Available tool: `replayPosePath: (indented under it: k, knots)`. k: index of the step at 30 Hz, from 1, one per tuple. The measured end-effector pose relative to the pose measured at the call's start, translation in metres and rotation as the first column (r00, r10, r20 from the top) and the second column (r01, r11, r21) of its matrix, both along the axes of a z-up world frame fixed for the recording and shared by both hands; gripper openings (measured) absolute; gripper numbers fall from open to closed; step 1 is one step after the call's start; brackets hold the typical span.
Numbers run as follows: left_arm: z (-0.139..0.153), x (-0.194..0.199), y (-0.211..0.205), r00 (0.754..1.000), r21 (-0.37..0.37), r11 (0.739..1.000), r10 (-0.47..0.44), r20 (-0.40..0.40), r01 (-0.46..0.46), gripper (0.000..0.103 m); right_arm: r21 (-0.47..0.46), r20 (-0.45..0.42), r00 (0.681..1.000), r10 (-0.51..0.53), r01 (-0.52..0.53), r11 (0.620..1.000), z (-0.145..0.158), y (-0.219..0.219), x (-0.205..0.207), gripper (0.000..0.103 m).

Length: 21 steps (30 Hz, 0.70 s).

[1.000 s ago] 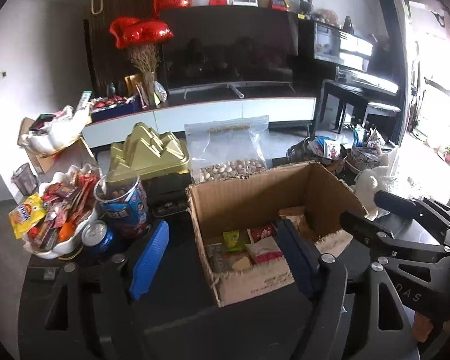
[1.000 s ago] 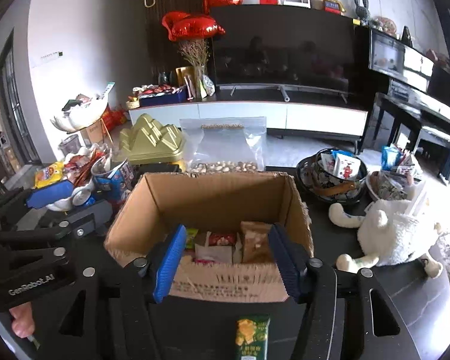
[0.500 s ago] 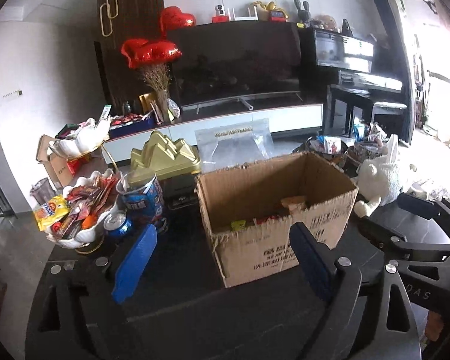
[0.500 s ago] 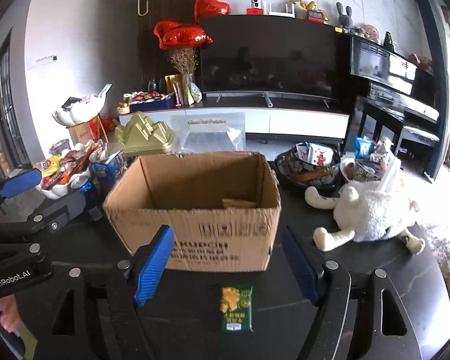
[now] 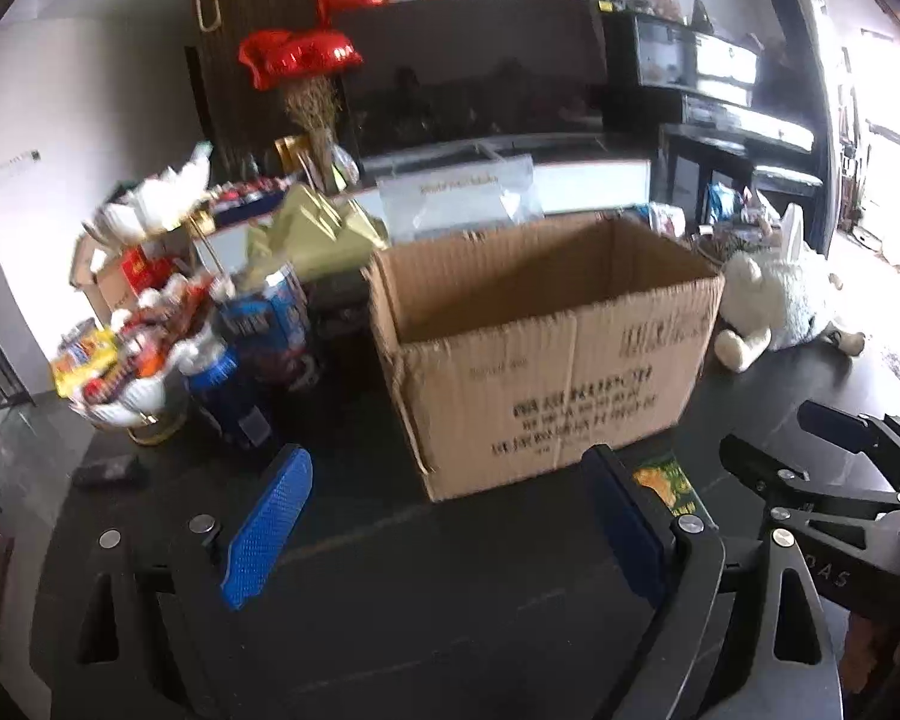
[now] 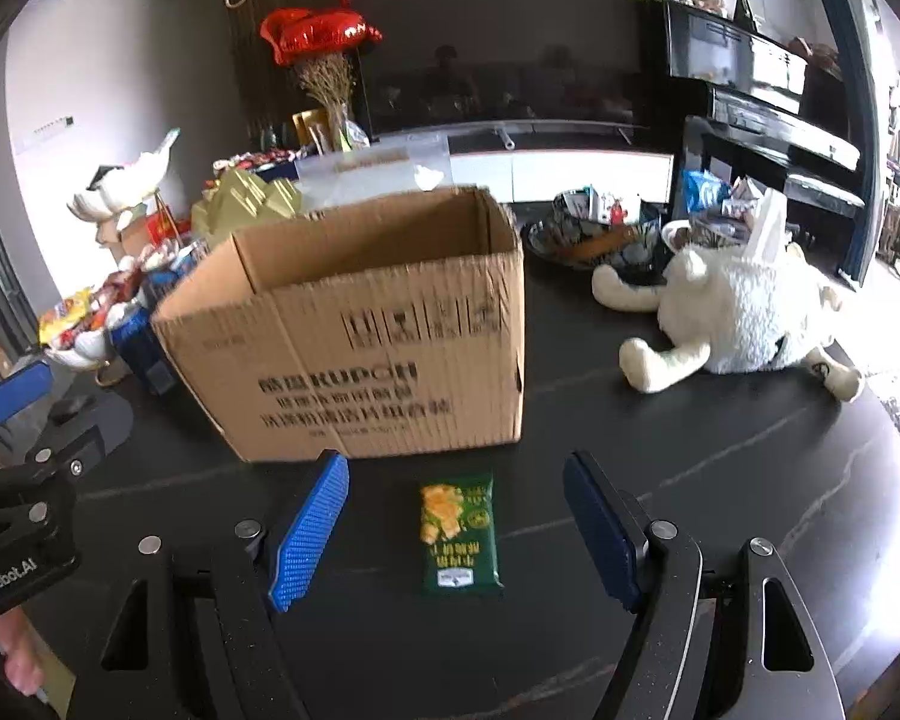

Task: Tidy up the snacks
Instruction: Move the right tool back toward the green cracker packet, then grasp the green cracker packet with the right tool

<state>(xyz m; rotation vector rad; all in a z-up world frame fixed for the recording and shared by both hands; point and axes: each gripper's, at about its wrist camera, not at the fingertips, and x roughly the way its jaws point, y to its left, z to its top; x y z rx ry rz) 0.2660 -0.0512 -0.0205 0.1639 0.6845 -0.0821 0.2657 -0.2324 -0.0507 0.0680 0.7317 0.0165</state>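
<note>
Small green snack packet with yellow print (image 6: 461,534) is lying flat on the black table (image 6: 720,468), lower middle of the right wrist view, just in front of the open brown cardboard box (image 6: 360,336). Right gripper (image 6: 456,519) is spread wide around it, pads not touching. Left gripper (image 5: 444,516) is spread too, nothing between its jaws, box at centre frame

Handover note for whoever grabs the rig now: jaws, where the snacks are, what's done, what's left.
Left gripper: jaws open, empty, over bare table by the cardboard box.
Right gripper: jaws open, empty, either side of the green snack packet, not touching it.
Packet lies flat on the table in front of the box.
Box contents hidden from here.
Left: grip the packet and box it; the bowl of snacks left of the box is unsorted.
</note>
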Motion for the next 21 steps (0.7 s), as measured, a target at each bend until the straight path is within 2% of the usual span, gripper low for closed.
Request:
replayPosePath:
  k: [6, 14, 21]
  knots:
    - [-0.028, 0.010, 0.000, 0.998, 0.003, 1.000, 0.017, -0.056, -0.016, 0.092, -0.008, -0.066, 0.998, 0.000, -0.001, 1.000, -0.029, -0.001, 0.010, 0.075]
    - [-0.078, 0.023, -0.001, 0.985, -0.015, 1.000, 0.019, -0.174, -0.022, 0.092, -0.014, -0.168, 0.986, 0.006, -0.009, 1.000, -0.067, -0.005, 0.025, 0.075]
    - [-0.100, 0.030, -0.003, 0.976, -0.008, 0.999, 0.039, -0.213, -0.042, 0.092, -0.043, -0.210, 0.977, 0.033, -0.043, 0.998, -0.086, 0.005, 0.036, 0.075]
